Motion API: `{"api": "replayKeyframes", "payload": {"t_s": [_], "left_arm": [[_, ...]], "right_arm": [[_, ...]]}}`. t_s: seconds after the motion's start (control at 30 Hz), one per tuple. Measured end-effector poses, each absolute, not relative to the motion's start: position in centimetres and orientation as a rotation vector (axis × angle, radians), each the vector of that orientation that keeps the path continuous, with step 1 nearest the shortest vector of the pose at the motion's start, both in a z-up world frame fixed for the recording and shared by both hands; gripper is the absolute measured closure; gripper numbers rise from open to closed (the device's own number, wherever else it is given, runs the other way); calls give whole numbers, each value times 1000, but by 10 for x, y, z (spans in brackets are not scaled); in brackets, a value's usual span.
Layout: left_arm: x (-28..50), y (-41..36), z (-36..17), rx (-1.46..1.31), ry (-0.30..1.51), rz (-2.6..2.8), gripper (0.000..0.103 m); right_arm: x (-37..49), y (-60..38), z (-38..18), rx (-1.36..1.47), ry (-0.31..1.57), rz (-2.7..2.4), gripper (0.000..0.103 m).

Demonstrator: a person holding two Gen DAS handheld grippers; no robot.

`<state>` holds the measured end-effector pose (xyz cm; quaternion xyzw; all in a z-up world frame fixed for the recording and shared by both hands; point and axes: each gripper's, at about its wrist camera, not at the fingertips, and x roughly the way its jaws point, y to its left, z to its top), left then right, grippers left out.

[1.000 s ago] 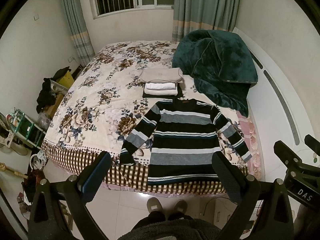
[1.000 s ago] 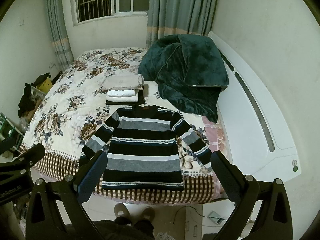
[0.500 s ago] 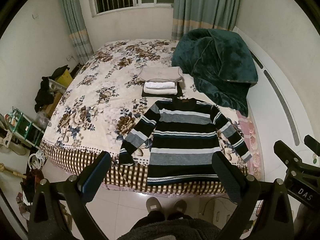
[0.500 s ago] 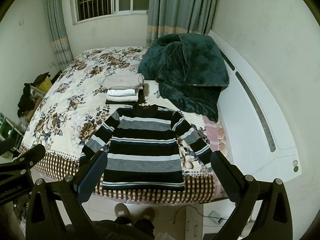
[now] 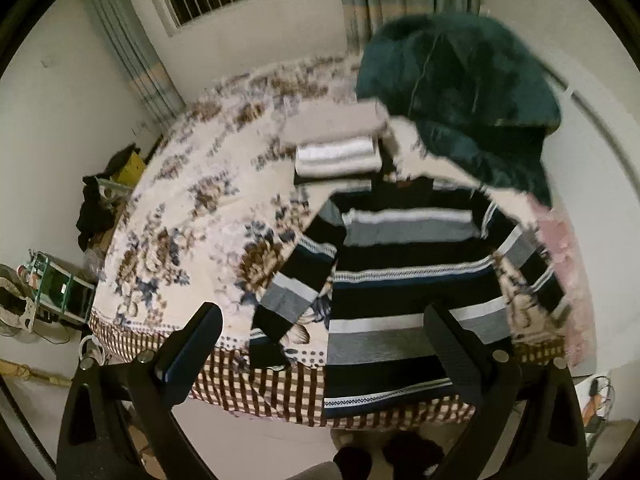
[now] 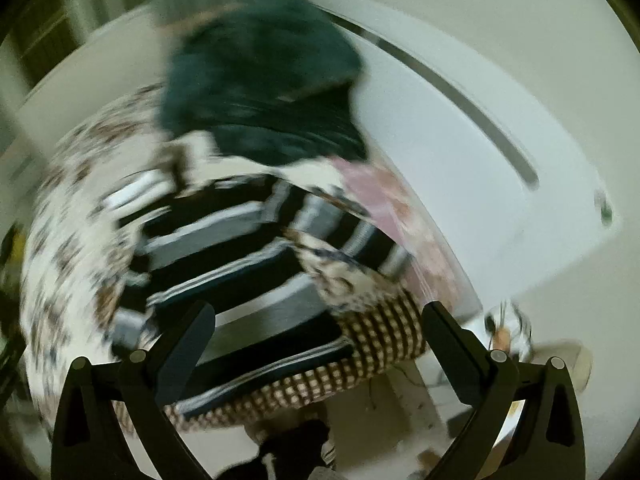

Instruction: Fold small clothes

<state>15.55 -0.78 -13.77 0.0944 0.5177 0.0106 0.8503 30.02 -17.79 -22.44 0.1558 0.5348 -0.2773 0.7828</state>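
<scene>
the striped sweater lies spread flat at the near edge of the floral bedspread, body toward the foot of the bed, hem hanging a little over the checked border, both sleeves angled outward; in the left wrist view it fills the area from the centre toward 5 o'clock. the left gripper hangs above the bed edge with its jaws wide apart and nothing between them, the left finger over the checked border near the sweater's left cuff, the right finger over the lower right of the sweater's body. a stack of folded clothes sits just beyond the collar, toward 12 o'clock, and a dark green blanket is heaped at 1 o'clock beside it. the right wrist view is heavily blurred and tilted; the right gripper is also spread wide and empty, with the sweater at about 10 o'clock from it, the blanket at 11 o'clock, and the white headboard at 2 o'clock.
</scene>
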Motion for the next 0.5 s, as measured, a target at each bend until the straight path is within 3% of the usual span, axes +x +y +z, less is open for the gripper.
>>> {"api": "replayKeyframes", "payload": {"t_s": [0.23, 0.5], "left_arm": [[227, -55, -277, 274, 1259, 89, 0], [285, -81, -418, 296, 1446, 158, 0]], "right_arm": [[296, -332, -413, 660, 1268, -815, 0], [302, -428, -602, 969, 1305, -962, 1]]}}
